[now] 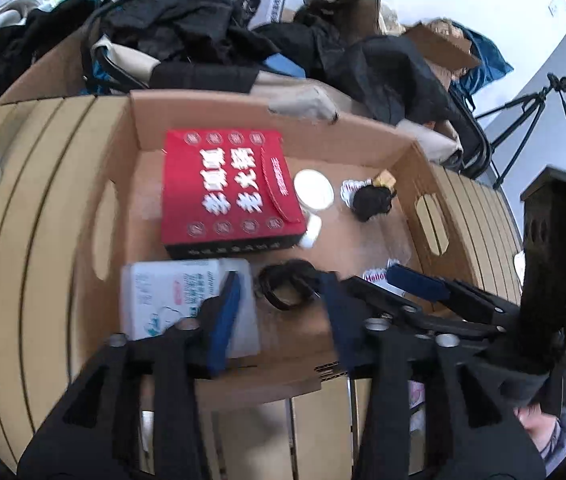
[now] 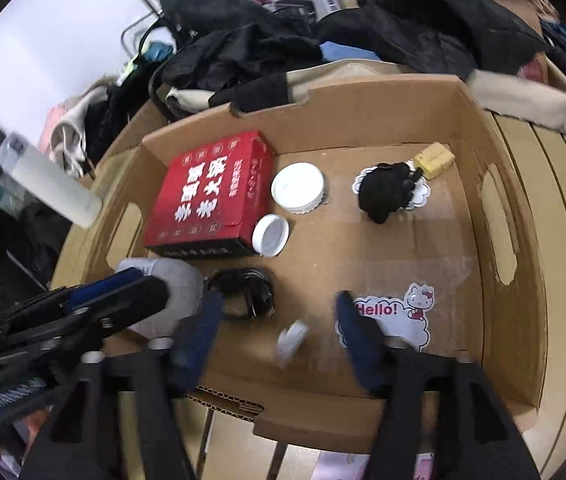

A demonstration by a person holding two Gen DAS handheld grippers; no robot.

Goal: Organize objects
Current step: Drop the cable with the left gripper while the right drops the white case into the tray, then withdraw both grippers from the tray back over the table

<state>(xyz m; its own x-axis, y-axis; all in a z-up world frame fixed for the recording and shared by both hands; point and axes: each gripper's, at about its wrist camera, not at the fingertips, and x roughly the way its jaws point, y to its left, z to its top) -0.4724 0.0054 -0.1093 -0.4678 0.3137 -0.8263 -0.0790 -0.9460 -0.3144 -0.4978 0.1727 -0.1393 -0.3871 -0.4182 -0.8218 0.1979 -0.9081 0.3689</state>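
Left tool [image 1: 279,316]: jaws apart, empty, over cardboard box [image 1: 211,114] near edge.
Right tool [image 2: 279,324]: jaws wide, blurred white cap [image 2: 291,342] between, unpressed.
Red box [image 2: 213,196]: far-left in cardboard box.
White packet [image 1: 163,300]: partly hidden by left tool.
Sticker [image 2: 399,312]: partly covered.

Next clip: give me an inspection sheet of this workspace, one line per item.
Surface: slatted wooden table; on it an open cardboard tray.
Job's things: in the tray, red box, two white lids, black cloth on a white card, yellow block, Hello sticker, white packet, small white piece.
Clutter: dark clothes and bags behind the tray; white bottle at its left.
Grippers: left gripper open over the packet and cord; right gripper open, with the white piece between its fingers, unpressed.
Cables: coiled black cord in the tray.
Surroundings: tripod, cardboard boxes behind.
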